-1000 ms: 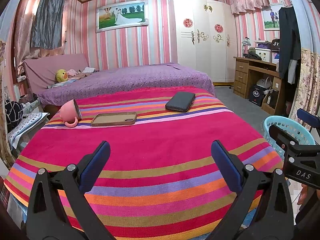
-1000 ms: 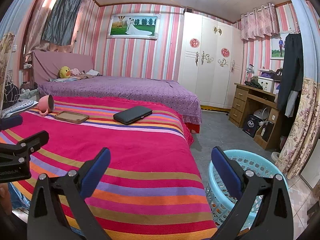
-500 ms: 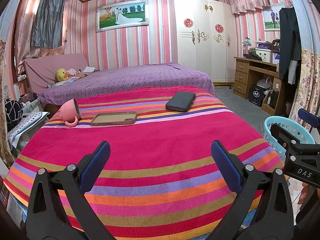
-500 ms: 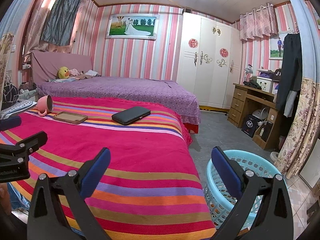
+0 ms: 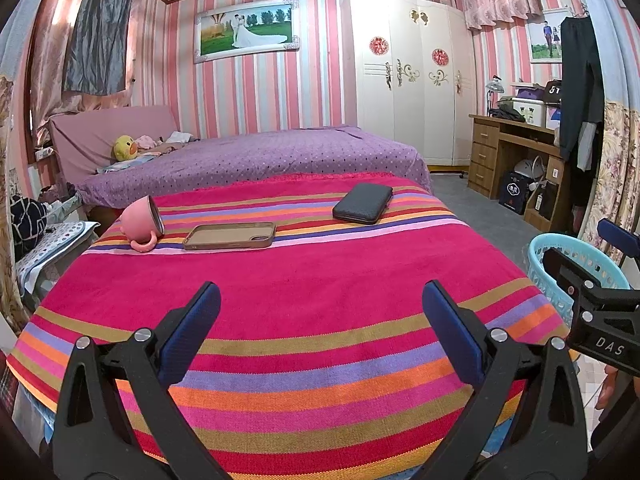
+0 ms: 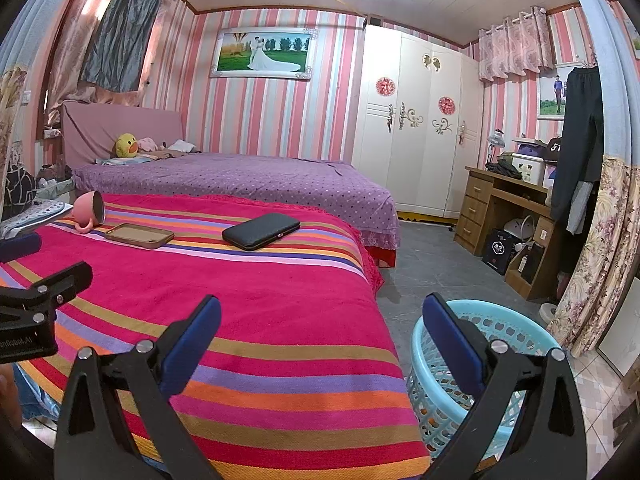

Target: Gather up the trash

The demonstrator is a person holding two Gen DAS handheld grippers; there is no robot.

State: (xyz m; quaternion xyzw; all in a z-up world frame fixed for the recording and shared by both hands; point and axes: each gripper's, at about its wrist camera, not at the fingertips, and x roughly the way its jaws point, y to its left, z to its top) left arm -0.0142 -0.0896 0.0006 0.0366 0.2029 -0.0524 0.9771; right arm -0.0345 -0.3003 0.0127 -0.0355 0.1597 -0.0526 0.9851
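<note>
A light blue plastic basket stands on the floor at the right of a table under a striped red cloth; it also shows in the left wrist view. On the cloth's far side lie a tipped pink mug, a brown phone case and a black wallet. My left gripper is open and empty above the cloth's near part. My right gripper is open and empty, between the cloth's right edge and the basket.
A purple bed lies behind the table, with a white wardrobe and a wooden desk to the right. Grey floor runs between the table and the desk. Floral curtains hang at far right.
Both grippers have stayed open and nearly still. The right wrist view has shifted very slightly.
</note>
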